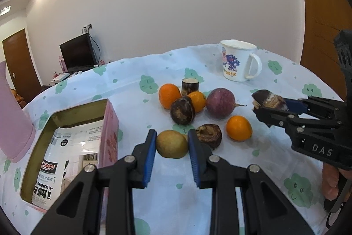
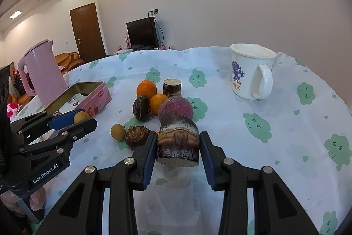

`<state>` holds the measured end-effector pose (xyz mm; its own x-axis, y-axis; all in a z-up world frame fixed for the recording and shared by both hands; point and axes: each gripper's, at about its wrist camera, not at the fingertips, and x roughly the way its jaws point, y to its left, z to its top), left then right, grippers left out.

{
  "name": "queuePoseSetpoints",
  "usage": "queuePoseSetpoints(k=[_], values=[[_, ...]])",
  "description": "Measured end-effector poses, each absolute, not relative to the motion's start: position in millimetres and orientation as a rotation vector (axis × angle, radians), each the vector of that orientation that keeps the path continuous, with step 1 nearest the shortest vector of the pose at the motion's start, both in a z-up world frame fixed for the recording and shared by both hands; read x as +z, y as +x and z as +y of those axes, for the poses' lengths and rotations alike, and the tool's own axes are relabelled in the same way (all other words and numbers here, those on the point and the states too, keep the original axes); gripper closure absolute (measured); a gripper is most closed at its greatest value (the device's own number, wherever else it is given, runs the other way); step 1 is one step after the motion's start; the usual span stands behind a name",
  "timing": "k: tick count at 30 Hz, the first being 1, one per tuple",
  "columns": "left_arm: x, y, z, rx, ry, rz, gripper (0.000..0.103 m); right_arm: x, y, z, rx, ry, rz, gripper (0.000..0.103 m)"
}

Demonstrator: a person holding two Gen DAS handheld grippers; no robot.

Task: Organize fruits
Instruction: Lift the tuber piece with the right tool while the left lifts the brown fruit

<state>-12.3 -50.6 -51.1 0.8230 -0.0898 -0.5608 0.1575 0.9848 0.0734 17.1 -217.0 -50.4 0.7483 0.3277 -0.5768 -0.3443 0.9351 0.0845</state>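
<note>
Cloth-covered round surface (image 1: pixel 220 202), soft cloud print. Early stage: pink tin (image 1: pixel 110 124) at its left edge holds only a packet; fruit pile (image 1: pixel 193 107) mid-surface. Left gripper (image 1: pixel 172 142) jaws clamp a smooth yellow-green fruit (image 1: pixel 171 144); right gripper (image 2: pixel 178 144) jaws clamp a fibrous sugarcane chunk (image 2: pixel 178 142).

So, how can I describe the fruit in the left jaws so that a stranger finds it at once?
Start from the pink tin box on the cloud-print tablecloth. Just right of its near corner, a small round fruit sits between the blue jaws of the left gripper. It alone is dull yellow-green; its neighbours are bright orange, purple or dark brown.
</note>
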Motion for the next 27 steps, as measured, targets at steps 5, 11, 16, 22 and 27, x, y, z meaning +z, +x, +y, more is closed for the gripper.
queuePoseSetpoints(k=[5,11,16,22,27], values=[[-50.1,-14.0,-49.7,-0.122,0.115,0.58,0.073,-48.9,15.0,-218.2,0.366,-0.024,0.61,0.062],[-48.5,-17.2,-48.2,-0.12,0.108,0.559,0.073,-46.7,10.4,-219.0,0.365,-0.027,0.584,0.062],[-46.8,-20.1,-45.7,-0.12,0.097,0.541,0.073,-44.7,7.4,-219.5,0.365,-0.028,0.56,0.062],[-43.3,-25.2,-45.9,-0.119,0.096,0.507,0.073,-42.8,4.2,-220.1,0.368,-0.031,0.537,0.062],[-40.8,-29.5,-44.3,-0.113,0.091,0.481,0.073,-41.8,1.9,-220.6,0.372,-0.027,0.525,0.062]])
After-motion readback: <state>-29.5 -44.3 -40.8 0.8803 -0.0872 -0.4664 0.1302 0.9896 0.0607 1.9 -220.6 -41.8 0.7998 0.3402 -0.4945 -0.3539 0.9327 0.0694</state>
